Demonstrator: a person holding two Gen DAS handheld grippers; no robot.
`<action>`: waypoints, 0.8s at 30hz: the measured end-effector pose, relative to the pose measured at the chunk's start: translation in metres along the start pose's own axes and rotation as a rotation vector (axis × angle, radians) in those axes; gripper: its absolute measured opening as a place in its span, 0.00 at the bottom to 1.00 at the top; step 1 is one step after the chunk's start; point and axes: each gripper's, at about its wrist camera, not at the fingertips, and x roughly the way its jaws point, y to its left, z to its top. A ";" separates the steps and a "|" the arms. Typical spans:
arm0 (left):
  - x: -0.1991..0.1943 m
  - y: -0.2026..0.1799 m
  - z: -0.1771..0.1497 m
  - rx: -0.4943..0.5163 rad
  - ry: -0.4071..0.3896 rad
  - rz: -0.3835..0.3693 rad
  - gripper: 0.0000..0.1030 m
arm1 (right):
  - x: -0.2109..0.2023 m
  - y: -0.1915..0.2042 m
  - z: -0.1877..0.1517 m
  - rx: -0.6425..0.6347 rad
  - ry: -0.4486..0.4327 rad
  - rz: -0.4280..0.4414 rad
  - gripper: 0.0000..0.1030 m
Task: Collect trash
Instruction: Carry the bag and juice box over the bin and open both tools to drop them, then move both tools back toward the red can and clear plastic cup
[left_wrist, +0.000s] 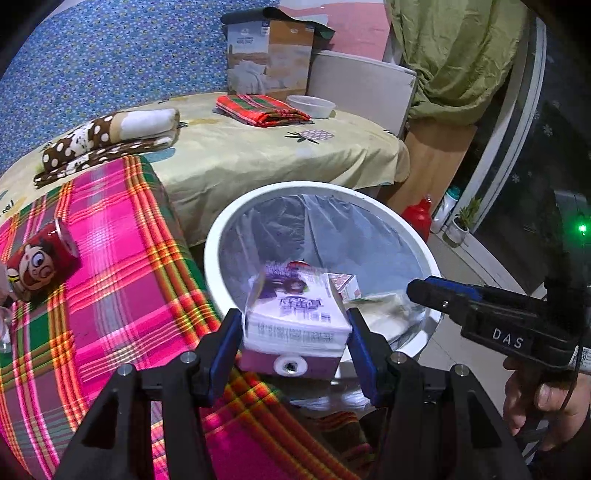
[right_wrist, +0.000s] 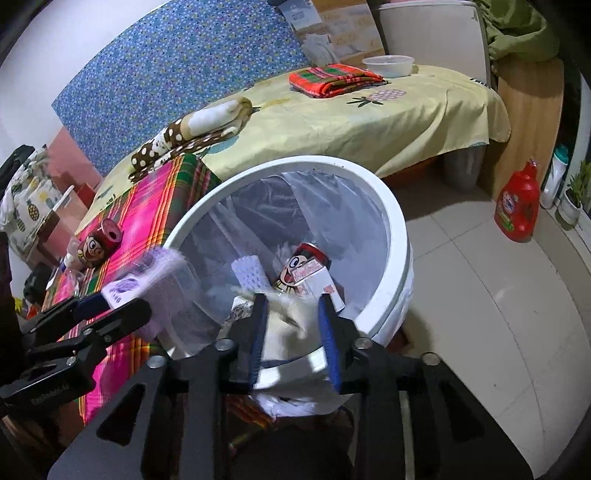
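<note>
Carton (left_wrist: 295, 314) sits clenched in our left gripper (left_wrist: 293, 332) at the bin's (left_wrist: 221, 225) rim; carry it past the rim, then spread the jaws. Our right gripper (right_wrist: 291, 325) hangs released over white crumpled trash (right_wrist: 284, 325); lift it clear before reaching for the red can (left_wrist: 42, 264).

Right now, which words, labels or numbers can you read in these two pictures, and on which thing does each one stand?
"DAS": white letters on the black body of the right gripper, left wrist view.
Purple carton held in the left gripper: print and a number row, mirrored and blurred, unreadable.
Left gripper's body: small white text, too blurred.
Red detergent bottle: label too small.
Red cans: cartoon face only, no readable words.
</note>
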 end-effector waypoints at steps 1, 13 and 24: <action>0.001 0.000 0.000 0.000 -0.002 0.000 0.57 | -0.001 -0.001 0.000 0.001 -0.003 -0.001 0.37; -0.015 0.013 0.000 -0.047 -0.051 -0.001 0.64 | -0.006 0.003 0.002 -0.002 -0.024 0.003 0.37; -0.039 0.025 -0.012 -0.076 -0.064 0.012 0.64 | -0.016 0.025 0.000 -0.041 -0.047 0.032 0.37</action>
